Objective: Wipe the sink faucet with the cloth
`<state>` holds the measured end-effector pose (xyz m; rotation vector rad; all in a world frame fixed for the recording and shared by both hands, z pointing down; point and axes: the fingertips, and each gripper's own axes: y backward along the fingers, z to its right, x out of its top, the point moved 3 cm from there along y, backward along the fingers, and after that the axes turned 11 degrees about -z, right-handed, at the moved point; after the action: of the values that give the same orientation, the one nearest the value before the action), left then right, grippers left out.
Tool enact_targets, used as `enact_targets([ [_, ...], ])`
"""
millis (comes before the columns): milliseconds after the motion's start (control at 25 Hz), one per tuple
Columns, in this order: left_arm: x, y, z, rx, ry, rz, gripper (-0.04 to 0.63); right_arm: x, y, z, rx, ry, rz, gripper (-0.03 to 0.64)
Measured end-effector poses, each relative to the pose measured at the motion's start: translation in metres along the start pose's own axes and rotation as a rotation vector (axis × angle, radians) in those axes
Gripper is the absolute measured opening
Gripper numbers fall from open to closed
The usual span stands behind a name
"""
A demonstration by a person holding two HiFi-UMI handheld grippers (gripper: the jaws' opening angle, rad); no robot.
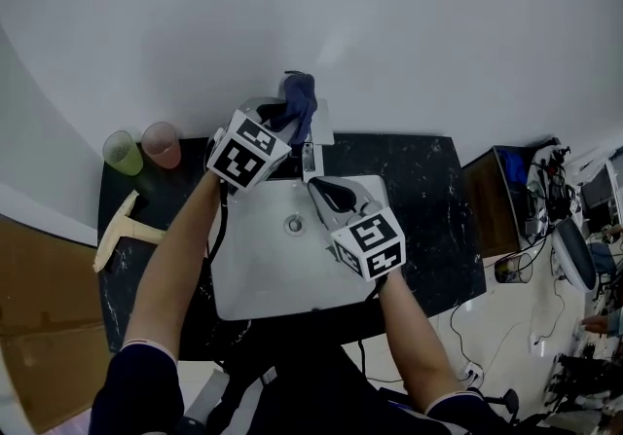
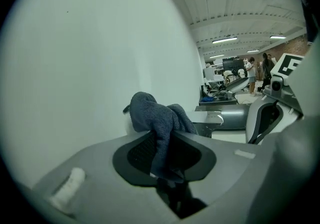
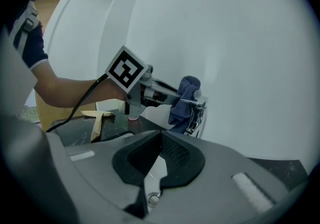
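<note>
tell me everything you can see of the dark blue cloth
The dark blue cloth looks soft and knitted, bunched into a crumpled wad. The left gripper pinches one fold between its jaws; the rest bulges past them and hangs against the top of the chrome faucet, close to the white wall.

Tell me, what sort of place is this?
Probably a washbasin mock-up inside a lab or workshop: a white sink with a faucet set in a dark counter, and cluttered desks right alongside.
</note>
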<state>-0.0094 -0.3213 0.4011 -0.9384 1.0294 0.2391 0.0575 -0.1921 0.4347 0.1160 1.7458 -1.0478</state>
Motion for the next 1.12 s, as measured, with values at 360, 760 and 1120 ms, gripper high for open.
enact_targets([
  [360,-0.034,-0.017,0.006,-0.052,0.078,-0.058,0.081,0.0,-0.001,-0.001,-0.007,-0.008,0.001,0.006],
  [760,-0.086,-0.052,0.026,-0.115,0.113,-0.216,0.083,0.0,0.0,-0.001,-0.013,-0.022,0.006,0.006],
  [1120,-0.097,-0.045,0.037,-0.111,0.166,-0.218,0.083,-0.001,0.005,-0.001,-0.013,-0.049,0.016,0.006],
])
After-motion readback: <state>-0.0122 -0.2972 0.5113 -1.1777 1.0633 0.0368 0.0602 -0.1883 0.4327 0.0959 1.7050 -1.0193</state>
